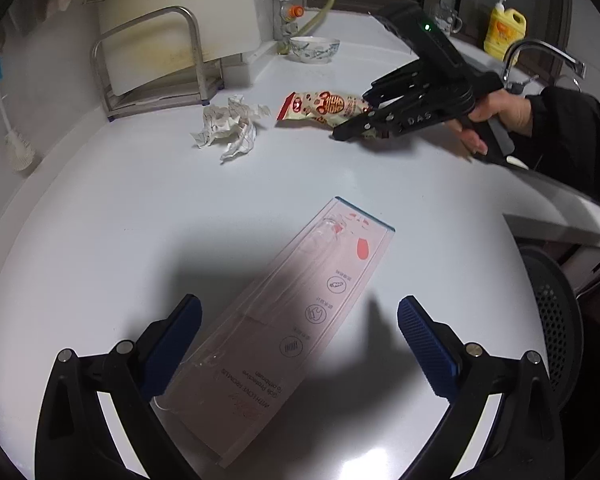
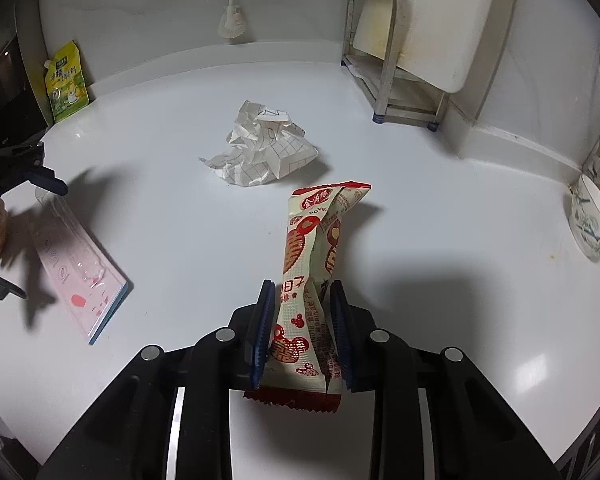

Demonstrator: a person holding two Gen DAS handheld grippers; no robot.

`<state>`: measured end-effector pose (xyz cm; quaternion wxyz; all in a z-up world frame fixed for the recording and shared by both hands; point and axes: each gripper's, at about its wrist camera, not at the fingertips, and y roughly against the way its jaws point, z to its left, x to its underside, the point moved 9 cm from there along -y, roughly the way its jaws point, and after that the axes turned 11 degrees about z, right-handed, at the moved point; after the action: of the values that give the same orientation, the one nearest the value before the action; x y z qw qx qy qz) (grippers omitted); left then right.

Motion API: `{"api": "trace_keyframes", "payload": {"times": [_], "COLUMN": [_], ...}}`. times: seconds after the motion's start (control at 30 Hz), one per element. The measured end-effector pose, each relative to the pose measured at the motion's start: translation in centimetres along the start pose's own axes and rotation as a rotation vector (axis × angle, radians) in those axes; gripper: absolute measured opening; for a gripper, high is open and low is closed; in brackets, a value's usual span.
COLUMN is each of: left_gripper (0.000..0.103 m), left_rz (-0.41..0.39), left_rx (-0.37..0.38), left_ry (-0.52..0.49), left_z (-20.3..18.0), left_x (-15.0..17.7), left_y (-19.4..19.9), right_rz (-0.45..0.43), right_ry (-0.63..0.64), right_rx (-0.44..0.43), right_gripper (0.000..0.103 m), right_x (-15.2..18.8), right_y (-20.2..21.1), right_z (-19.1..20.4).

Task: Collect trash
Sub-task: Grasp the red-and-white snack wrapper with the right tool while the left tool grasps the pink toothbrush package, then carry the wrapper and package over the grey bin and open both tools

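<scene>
Two blue ribbed pads of my right gripper (image 2: 302, 330) pinch the snack wrapper (image 2: 314, 272) near its crimped red end, one pad on each long side, the film creased between them. To do this step well I judge I should keep the squeeze even and lift straight off the counter (image 2: 440, 240); the film looks slick and thin, so a sideways tug could pull it out of the pads. The free end stands up and twists away from me, light and floppy.

Beyond it lies the crumpled paper (image 2: 260, 148), white with a printed grid, all sharp folds and air, well apart from the wrapper. It should crush easily and is best taken across its bulk.

My left gripper (image 1: 300, 344) hangs spread wide over the clear package (image 1: 296, 320), touching nothing that I can see. That piece is flat, long and stiff, glossy plastic over a pale pink card with a blue edge. Flat on the smooth white counter, it likely needs a grip across its narrow width.
</scene>
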<state>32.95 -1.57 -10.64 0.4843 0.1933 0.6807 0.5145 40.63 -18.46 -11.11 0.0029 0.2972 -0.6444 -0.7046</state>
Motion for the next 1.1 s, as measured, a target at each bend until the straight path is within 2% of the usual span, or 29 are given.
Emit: {"api": "trace_keyframes", "payload": {"times": [0.13,0.27,0.4,0.43,0.47,0.57,0.7,0.93,1.1], "left_gripper": [0.097,0.097,0.095,0.088,0.077,0.056,0.055,0.055,0.055], "left_rz": [0.021,0.084,0.082,0.074,0.063,0.043,0.024,0.037,0.034], "left_rx": [-0.008,0.009,0.002,0.001,0.0,-0.011,-0.085,-0.264,-0.31], "left_ry": [0.003,0.002,-0.006,-0.004,-0.003,0.016,0.052,0.208,0.324], "left_z": [0.3,0.6,1.1,1.3,1.3,1.4,1.4,0.8,-0.8], "left_x": [-0.1,0.0,-0.3,-0.4,-0.5,-0.5,-0.4,0.5,1.7], "left_y": [-0.9,-2.2,-2.2,-2.1,-1.9,-1.4,-1.0,0.2,1.9], "right_rz": [-0.001,0.006,0.001,-0.001,-0.003,-0.009,-0.025,-0.064,-0.082], "right_ry": [-0.015,-0.01,-0.005,-0.005,-0.005,-0.004,-0.024,-0.099,-0.164], "right_rx": [-0.014,-0.02,-0.03,-0.033,-0.036,-0.04,-0.044,-0.045,-0.05], "right_gripper": [0.027,0.027,0.027,0.027,0.027,0.027,0.027,0.027,0.025], "right_x": [0.7,1.0,1.1,1.1,1.2,1.6,2.3,4.6,7.1], "right_y": [0.3,0.4,0.6,0.6,0.7,0.9,1.5,3.2,5.2], "right_z": [-0.3,-0.3,0.0,0.1,0.2,0.6,1.0,2.2,3.6]}}
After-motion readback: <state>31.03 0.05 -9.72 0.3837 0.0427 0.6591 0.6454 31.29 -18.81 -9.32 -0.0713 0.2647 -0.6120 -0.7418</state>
